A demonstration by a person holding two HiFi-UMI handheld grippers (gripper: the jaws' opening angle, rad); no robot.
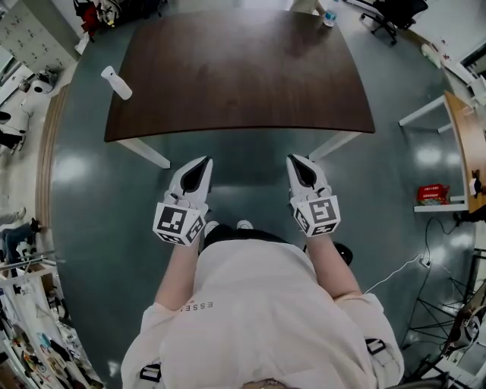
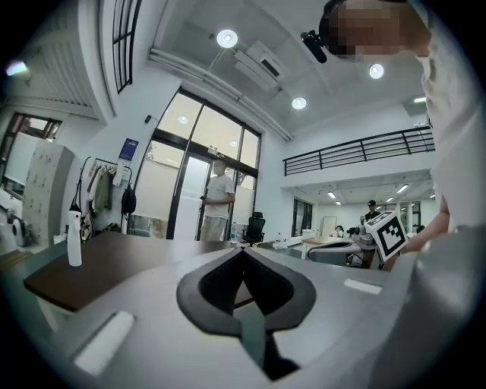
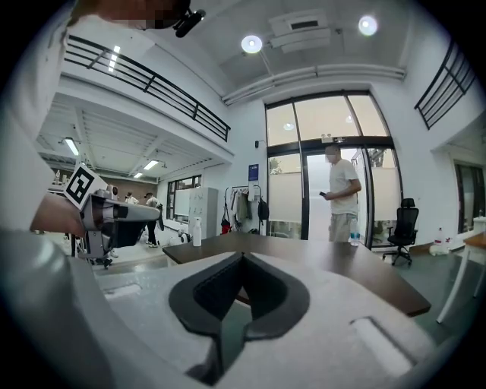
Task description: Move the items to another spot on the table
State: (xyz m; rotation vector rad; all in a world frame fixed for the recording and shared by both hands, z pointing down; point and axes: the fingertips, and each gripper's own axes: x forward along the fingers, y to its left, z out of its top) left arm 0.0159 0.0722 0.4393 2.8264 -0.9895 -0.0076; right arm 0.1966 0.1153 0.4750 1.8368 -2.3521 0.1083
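1. A white bottle (image 1: 116,82) stands upright at the left edge of the dark table (image 1: 243,83).
2. My left gripper (image 1: 202,162) hangs just short of the table's near edge, fingers pressed together with nothing between them.
3. My right gripper (image 1: 293,160) is level with it and well apart, fingers likewise closed and empty.
4. A small clear bottle (image 1: 328,15) stands at the far right corner.
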